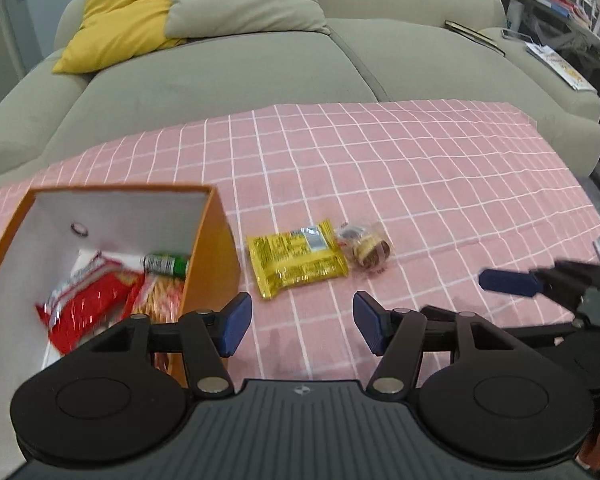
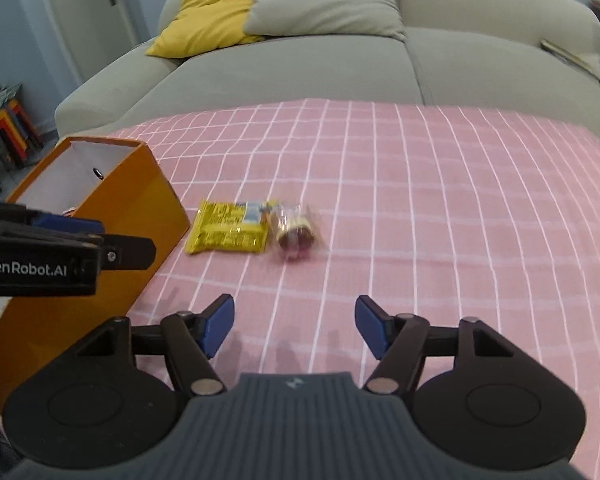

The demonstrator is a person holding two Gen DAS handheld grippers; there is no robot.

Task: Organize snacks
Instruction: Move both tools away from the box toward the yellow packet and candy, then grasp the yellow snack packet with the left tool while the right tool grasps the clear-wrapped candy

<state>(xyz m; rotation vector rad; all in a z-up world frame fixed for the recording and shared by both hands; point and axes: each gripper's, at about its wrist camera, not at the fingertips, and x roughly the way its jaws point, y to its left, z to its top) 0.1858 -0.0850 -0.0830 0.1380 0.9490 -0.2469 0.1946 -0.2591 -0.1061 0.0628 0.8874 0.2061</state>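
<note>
The yellow packet [image 1: 296, 261] lies flat on the pink checked cloth [image 1: 420, 168], its long axis running roughly from 10 to 4 o'clock in the left wrist view. At its 3 o'clock, touching it, sits a small clear-wrapped snack [image 1: 365, 249]. At the packet's 9 o'clock stands an orange box [image 1: 212, 256], open on top, holding red packets [image 1: 88, 300] and a green can [image 1: 166, 264]. The left gripper [image 1: 298, 322] and right gripper [image 2: 294, 326] both hang over the cloth, jaws partly apart and holding nothing.
</note>
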